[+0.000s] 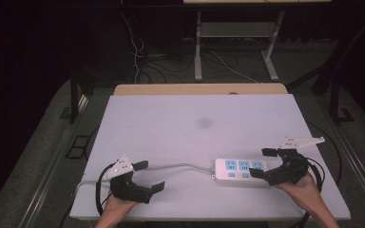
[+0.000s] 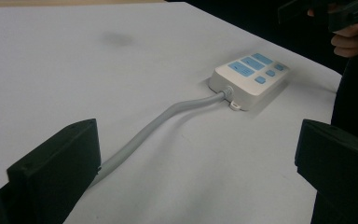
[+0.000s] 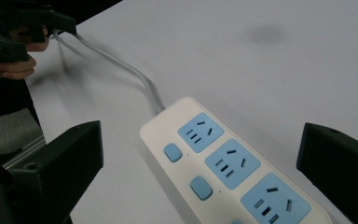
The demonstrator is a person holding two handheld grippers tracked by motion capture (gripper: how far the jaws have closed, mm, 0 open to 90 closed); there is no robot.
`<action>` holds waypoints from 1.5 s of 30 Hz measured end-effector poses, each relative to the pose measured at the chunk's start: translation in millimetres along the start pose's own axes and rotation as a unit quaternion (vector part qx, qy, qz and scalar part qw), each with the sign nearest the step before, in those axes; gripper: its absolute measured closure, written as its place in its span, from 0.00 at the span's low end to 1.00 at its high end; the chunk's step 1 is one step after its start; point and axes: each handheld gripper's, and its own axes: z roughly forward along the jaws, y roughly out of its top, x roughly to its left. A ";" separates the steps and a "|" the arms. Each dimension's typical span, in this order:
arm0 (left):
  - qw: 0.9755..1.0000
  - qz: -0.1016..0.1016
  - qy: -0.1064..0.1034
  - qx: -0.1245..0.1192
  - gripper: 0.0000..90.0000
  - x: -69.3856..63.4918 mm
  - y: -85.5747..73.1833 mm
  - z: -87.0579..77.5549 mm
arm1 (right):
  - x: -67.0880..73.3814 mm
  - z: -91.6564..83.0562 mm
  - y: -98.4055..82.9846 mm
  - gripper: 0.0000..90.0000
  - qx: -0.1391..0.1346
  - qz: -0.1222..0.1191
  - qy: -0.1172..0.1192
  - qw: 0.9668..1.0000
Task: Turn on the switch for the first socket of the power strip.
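White foam board covers the table (image 1: 171,118), with a power strip (image 1: 240,171) near the right front. From above, the left gripper (image 1: 147,175) and right gripper (image 1: 267,165) both stand released, nothing grasped yet. The left gripper view shows the grey cable (image 2: 158,126) running between wide jaws. The right gripper view has the strip's blue sockets (image 3: 228,163) between parted jaws; nothing blocks it.
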 end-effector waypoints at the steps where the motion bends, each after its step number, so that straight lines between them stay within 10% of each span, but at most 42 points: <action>1: 1.000 0.000 0.000 0.000 0.00 0.0 0.0 0.1 | -0.5 0.8 2.0 0.00 0.003 -0.001 0.002 1.000; 34: 1.000 0.000 -0.001 0.002 0.00 0.3 -0.3 0.6 | 1.9 36.9 38.9 0.00 0.110 -0.047 0.033 0.992; 45: 1.000 0.001 -0.002 0.004 0.00 0.4 -0.4 0.7 | 12.6 54.0 50.0 0.05 0.181 -0.087 0.035 0.979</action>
